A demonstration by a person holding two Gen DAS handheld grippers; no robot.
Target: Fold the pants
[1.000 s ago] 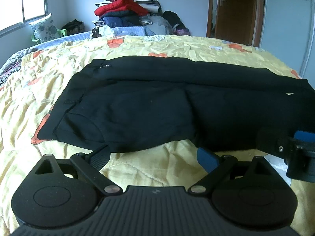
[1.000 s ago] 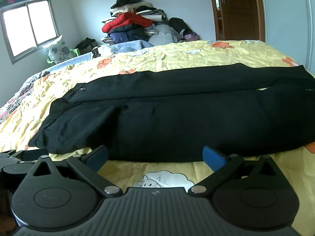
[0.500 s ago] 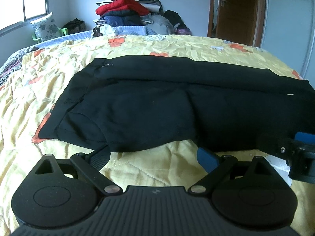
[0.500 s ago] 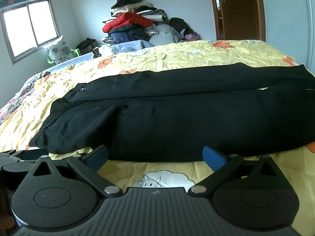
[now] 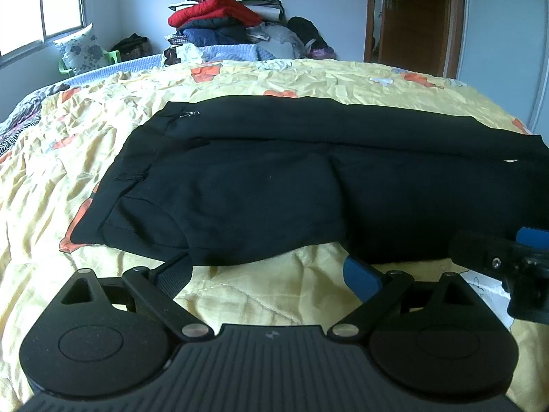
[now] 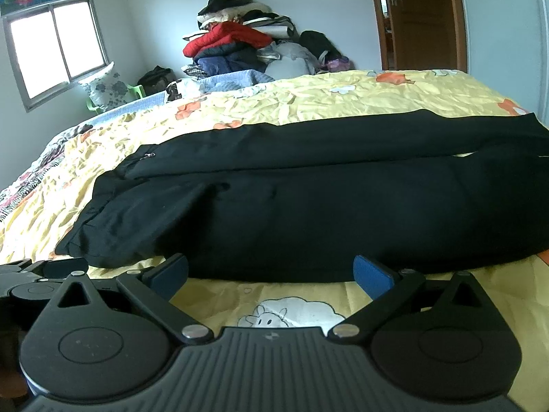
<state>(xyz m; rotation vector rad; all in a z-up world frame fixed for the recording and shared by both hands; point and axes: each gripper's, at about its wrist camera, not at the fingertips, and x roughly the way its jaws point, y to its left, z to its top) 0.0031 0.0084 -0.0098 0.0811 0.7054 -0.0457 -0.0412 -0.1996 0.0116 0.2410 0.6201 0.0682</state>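
Note:
Black pants (image 5: 274, 178) lie flat across the yellow bedspread, folded lengthwise with one leg over the other, waistband to the left and legs running off right. The right wrist view shows the same pants (image 6: 308, 206) wide across the frame. My left gripper (image 5: 267, 267) stands open just in front of the pants' near edge, by the seat area, nothing between its fingers. My right gripper (image 6: 271, 271) is open too, at the near edge of the leg part. The right gripper's body (image 5: 507, 264) shows at the right of the left wrist view.
The yellow bedspread (image 5: 103, 130) with orange flowers covers the whole bed. A heap of clothes (image 5: 233, 24) stands at the far end by the wall. A wooden door (image 5: 415, 17) is at the back right, a window (image 6: 58, 48) at the left.
Both grippers have crept slightly forward toward the pants' near edge. The pants lie as before.

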